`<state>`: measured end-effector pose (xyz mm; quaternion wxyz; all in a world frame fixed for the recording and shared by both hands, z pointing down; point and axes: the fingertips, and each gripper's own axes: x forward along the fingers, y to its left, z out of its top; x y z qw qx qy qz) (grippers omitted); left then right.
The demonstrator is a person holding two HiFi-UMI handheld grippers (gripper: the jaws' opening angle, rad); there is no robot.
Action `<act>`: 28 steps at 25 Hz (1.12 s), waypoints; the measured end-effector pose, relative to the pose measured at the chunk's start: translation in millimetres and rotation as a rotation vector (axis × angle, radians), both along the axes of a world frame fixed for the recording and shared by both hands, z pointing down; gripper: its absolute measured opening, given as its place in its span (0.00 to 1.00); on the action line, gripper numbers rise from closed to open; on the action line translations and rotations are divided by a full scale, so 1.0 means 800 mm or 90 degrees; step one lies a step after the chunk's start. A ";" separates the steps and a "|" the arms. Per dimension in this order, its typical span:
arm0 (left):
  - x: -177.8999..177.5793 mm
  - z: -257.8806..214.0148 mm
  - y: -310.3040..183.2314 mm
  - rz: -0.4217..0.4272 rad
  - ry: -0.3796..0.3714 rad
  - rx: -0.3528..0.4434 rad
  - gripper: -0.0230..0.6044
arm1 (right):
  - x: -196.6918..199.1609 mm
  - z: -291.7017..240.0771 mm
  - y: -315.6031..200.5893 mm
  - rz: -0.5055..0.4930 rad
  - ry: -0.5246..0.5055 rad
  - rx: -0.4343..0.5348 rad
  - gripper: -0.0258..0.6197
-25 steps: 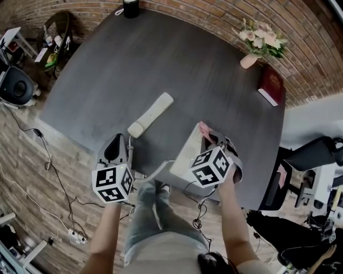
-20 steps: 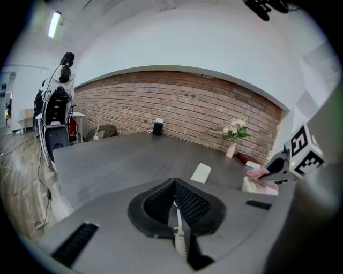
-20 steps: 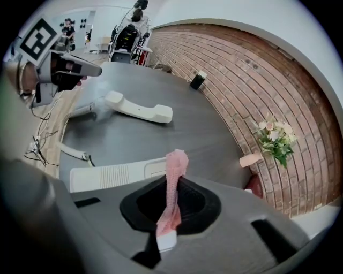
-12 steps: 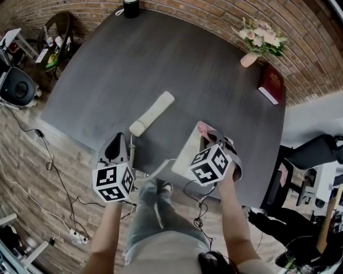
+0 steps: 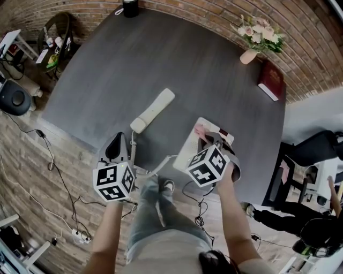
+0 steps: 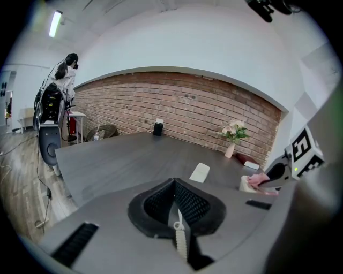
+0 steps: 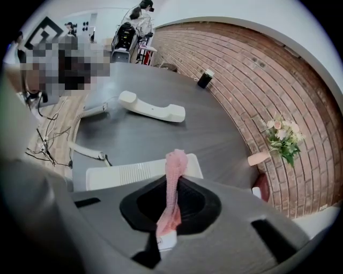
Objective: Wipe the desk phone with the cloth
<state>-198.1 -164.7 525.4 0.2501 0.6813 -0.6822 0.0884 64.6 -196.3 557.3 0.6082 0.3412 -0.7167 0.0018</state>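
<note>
The right gripper (image 7: 170, 206) pinched the cloth (image 7: 174, 167) over the phone base (image 7: 126, 174), with the handset (image 5: 153, 111) laid aside for access. The left gripper (image 6: 176, 222) idled, closed and empty.

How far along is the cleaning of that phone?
The handset already lies off the phone base, on the desk. The right gripper pinches the pink cloth over the base; the left gripper is shut and empty. How much is wiped cannot be told.

A dark grey table (image 5: 161, 59) stands against a red brick wall (image 5: 225, 16), plank floor (image 5: 32, 176) below, black office chair (image 5: 313, 154) beside.
</note>
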 end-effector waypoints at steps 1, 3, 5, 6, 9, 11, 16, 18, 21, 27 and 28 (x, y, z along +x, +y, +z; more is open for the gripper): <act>0.000 0.000 0.001 0.000 0.000 -0.001 0.04 | -0.001 0.001 0.003 -0.001 -0.001 -0.002 0.07; 0.001 0.000 0.004 0.001 0.000 0.000 0.04 | -0.002 0.002 0.008 -0.002 -0.005 -0.007 0.07; 0.002 -0.001 0.006 0.001 0.000 0.000 0.04 | -0.004 0.003 0.014 -0.004 -0.007 -0.011 0.07; 0.002 -0.002 0.007 0.001 0.000 0.001 0.04 | -0.005 0.003 0.016 -0.006 -0.009 -0.013 0.07; 0.003 -0.003 0.009 0.000 -0.001 0.001 0.04 | -0.008 0.004 0.024 -0.009 -0.012 -0.021 0.07; 0.005 -0.003 0.010 0.001 0.000 0.000 0.04 | -0.010 0.005 0.029 -0.012 -0.015 -0.025 0.07; 0.008 -0.002 0.015 0.000 0.002 -0.002 0.04 | -0.012 0.008 0.042 -0.018 -0.023 -0.037 0.07; 0.009 -0.003 0.017 -0.002 0.002 -0.002 0.04 | -0.014 0.009 0.047 -0.021 -0.029 -0.043 0.07; 0.012 -0.004 0.019 -0.003 0.001 0.000 0.04 | -0.016 0.010 0.056 -0.026 -0.038 -0.052 0.07; 0.020 -0.007 0.029 -0.007 0.000 0.003 0.04 | -0.019 0.013 0.074 -0.042 -0.047 -0.063 0.08; 0.021 -0.007 0.032 -0.008 -0.001 0.003 0.04 | -0.019 0.013 0.077 -0.044 -0.048 -0.064 0.08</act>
